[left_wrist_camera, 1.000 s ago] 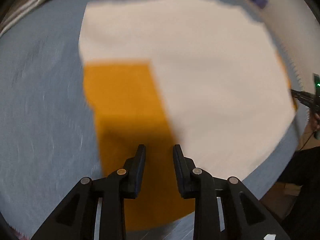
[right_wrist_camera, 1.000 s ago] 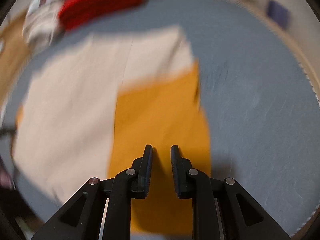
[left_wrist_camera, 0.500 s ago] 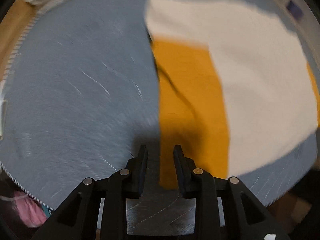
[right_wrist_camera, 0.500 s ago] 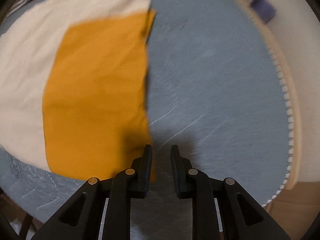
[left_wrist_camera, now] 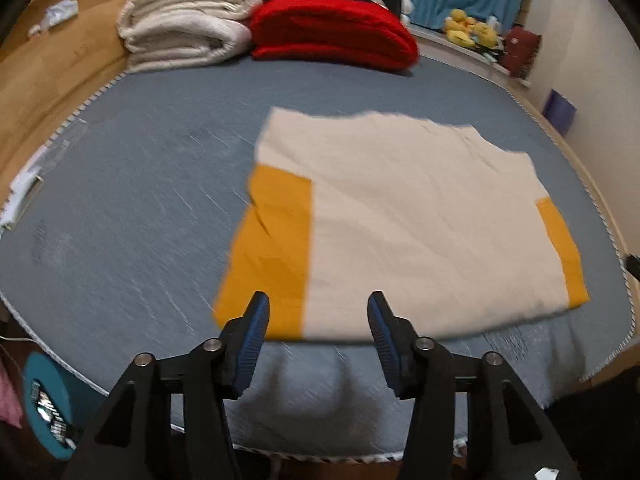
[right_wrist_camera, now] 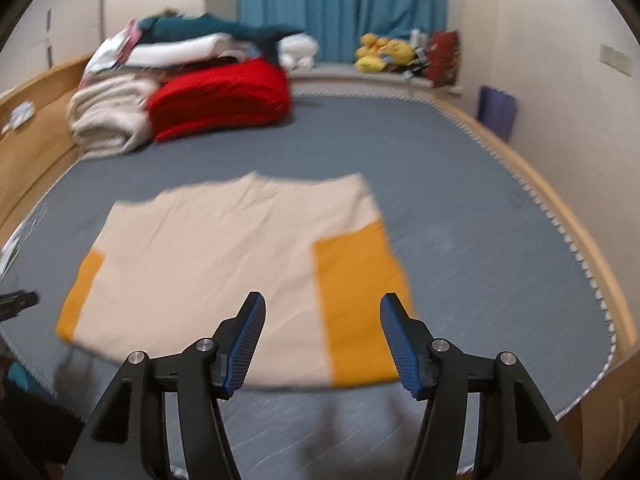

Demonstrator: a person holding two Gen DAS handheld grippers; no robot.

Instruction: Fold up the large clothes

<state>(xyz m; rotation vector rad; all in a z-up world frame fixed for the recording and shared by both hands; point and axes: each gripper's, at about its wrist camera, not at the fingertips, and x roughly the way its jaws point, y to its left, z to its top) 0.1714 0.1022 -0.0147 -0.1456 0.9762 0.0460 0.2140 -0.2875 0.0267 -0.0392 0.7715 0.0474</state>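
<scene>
Garment (left_wrist_camera: 400, 220) lies flat, seemingly untouched; left gripper (left_wrist_camera: 318, 328) and right gripper (right_wrist_camera: 322, 332) gape wide, empty.

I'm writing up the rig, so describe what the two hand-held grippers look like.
The left hand-held gripper and right hand-held gripper look alike: matte black angular linkage arms with triangular cut-outs, round silver pivot screws, and two tapered fingers faced with blue ribbed pads. No cables, sleeves or markings show on them.

Garment (left_wrist_camera: 400, 224) on bed (left_wrist_camera: 132, 184), seemingly flat
</scene>
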